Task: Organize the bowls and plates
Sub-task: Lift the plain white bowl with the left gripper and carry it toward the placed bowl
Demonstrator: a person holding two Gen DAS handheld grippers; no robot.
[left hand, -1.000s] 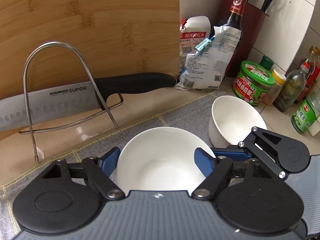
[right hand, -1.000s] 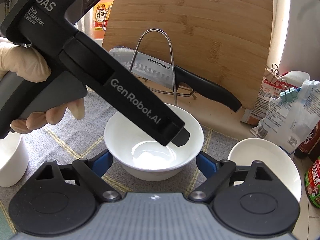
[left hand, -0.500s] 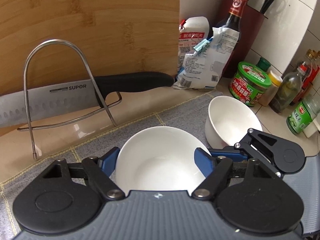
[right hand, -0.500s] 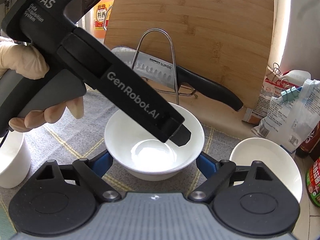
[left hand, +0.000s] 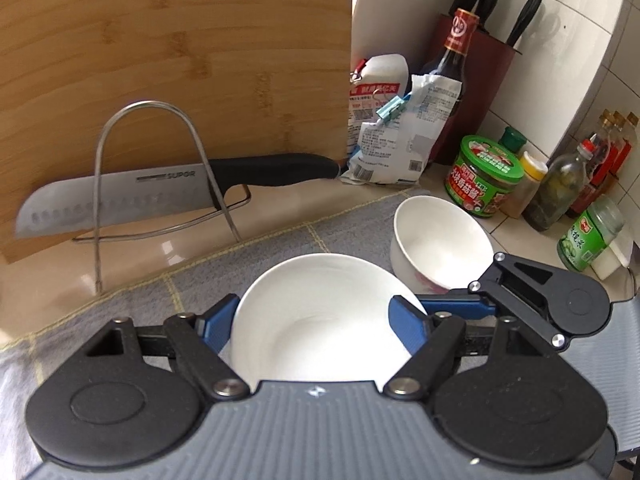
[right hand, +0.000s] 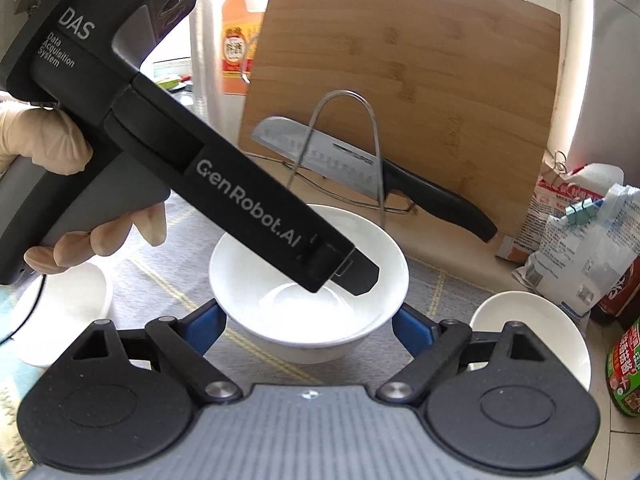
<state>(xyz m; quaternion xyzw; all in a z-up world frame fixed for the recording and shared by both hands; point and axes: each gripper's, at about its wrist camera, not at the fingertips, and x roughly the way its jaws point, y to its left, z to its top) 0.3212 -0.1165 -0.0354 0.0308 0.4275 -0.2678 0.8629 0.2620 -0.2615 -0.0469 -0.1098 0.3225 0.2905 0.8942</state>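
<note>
A wide white bowl sits on the grey mat between the spread blue fingers of my left gripper, which is open. In the right wrist view the same bowl lies between my right gripper's open blue fingers, and the left gripper's black body reaches over it. My right gripper holds nothing. A smaller, deeper white bowl stands to the right; it also shows in the right wrist view. Another white dish sits at the left.
A bamboo cutting board leans at the back with a wire rack and a knife in front. Bags, a sauce bottle, a knife block and jars crowd the right.
Both grippers have pulled back and risen slightly; the scene shifts away in both views. The wide bowl stays on the mat between the open fingers.
</note>
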